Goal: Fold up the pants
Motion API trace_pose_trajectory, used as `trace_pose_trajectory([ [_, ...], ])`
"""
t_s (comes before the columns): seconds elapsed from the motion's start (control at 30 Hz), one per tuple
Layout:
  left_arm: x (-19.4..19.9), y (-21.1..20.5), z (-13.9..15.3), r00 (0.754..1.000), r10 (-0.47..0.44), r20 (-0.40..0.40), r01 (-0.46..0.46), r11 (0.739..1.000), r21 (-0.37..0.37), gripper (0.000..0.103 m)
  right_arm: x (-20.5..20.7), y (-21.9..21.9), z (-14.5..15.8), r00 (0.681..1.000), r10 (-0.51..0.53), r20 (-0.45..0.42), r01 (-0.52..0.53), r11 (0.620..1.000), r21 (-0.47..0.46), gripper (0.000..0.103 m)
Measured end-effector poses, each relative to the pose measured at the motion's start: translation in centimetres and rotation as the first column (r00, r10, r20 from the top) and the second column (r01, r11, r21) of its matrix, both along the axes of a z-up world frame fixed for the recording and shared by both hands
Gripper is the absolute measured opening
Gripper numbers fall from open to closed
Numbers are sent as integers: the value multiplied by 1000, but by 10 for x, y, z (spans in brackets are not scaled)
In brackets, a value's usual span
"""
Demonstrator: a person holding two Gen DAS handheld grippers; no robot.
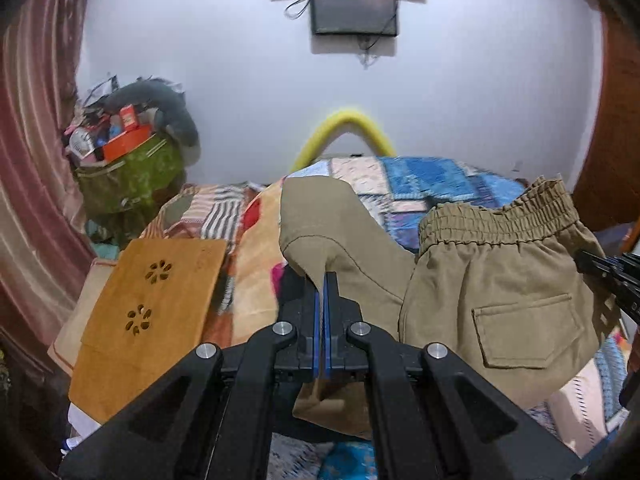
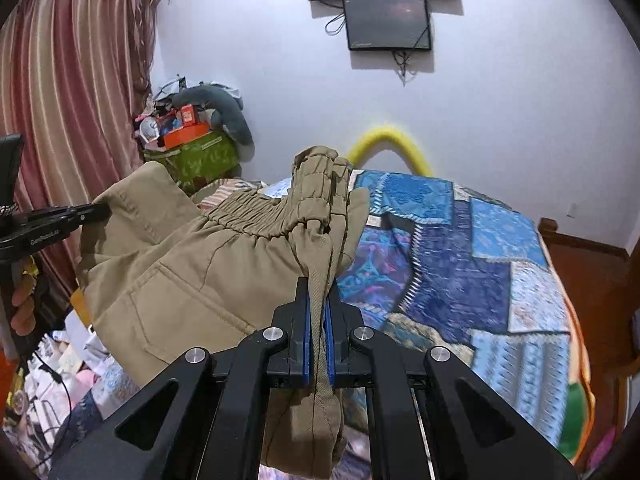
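Khaki pants (image 1: 492, 280) with an elastic waistband and a back pocket hang in the air above the bed. My left gripper (image 1: 325, 280) is shut on one edge of the pants, the fabric rising over its tips. My right gripper (image 2: 318, 292) is shut on the bunched waistband end of the pants (image 2: 200, 264), with cloth hanging down between the blue pads. The right gripper shows at the right edge of the left wrist view (image 1: 612, 276), and the left gripper at the left edge of the right wrist view (image 2: 60, 220).
A bed with a blue patchwork quilt (image 2: 480, 256) lies below and ahead. A wooden lap board (image 1: 148, 320) lies on the left. A green bag piled with boxes (image 1: 128, 172) stands by pink curtains (image 1: 32, 180). A yellow foam tube (image 1: 352, 128) and wall screens (image 1: 354, 8) are behind.
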State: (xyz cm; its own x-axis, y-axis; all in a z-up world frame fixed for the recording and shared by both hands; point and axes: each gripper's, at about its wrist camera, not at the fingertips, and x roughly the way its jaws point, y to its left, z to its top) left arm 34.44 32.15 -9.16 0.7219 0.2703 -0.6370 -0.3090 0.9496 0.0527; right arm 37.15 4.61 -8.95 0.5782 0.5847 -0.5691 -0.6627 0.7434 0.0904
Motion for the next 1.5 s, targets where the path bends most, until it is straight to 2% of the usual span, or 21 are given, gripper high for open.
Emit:
trace_pose_trajectory([
  [0.17,23,32,-63,992,57,-109,-59,998,-14,1,13,41,-42,999,15,-49,-17,999,-44,5],
  [0.23,27,47,-99,979,85,-183,-96,994,-53,1,14,52,-68,994,29,-106,-37,997,-70,5],
  [0.37,22,68,-149,957,98,-272,-134,984,-117,2,11,58,-113,978,34,-205,-60,990,-125,5],
  [0.5,13,77,-176,942,98,-322,-152,977,-147,7,10,43,-139,955,0,-298,-36,993,-116,9],
  [0.57,9,76,-182,937,96,-336,-155,976,-156,10,10,34,-140,937,-9,-350,-25,995,-94,17],
  [0.63,4,75,-180,933,103,-344,-167,972,-162,11,5,31,-136,933,-9,-359,-30,994,-104,19],
  [0.77,-14,67,-158,943,77,-325,-151,966,-209,15,-12,32,-124,947,4,-320,-53,988,-146,21],
  [0.87,-35,51,-126,959,46,-281,-111,969,-220,16,-26,23,-106,956,14,-293,-52,991,-125,21],
  [1.0,-64,28,-77,978,19,-208,-60,980,-190,17,-54,10,-62,976,41,-213,-55,997,-62,21],
  [1.17,-112,-16,1,998,-29,-55,20,989,-147,17,-99,-11,6,995,69,-71,-67,997,29,21],
  [1.23,-137,-37,33,997,-75,24,77,988,-137,19,-116,-18,28,997,76,-19,-74,995,68,21],
  [1.33,-171,-63,69,989,-101,112,112,990,-91,23,-152,-35,61,994,81,66,-90,987,136,21],
  [1.5,-231,-112,112,962,-142,235,143,990,11,24,-201,-53,90,980,80,183,-116,973,198,21],
])
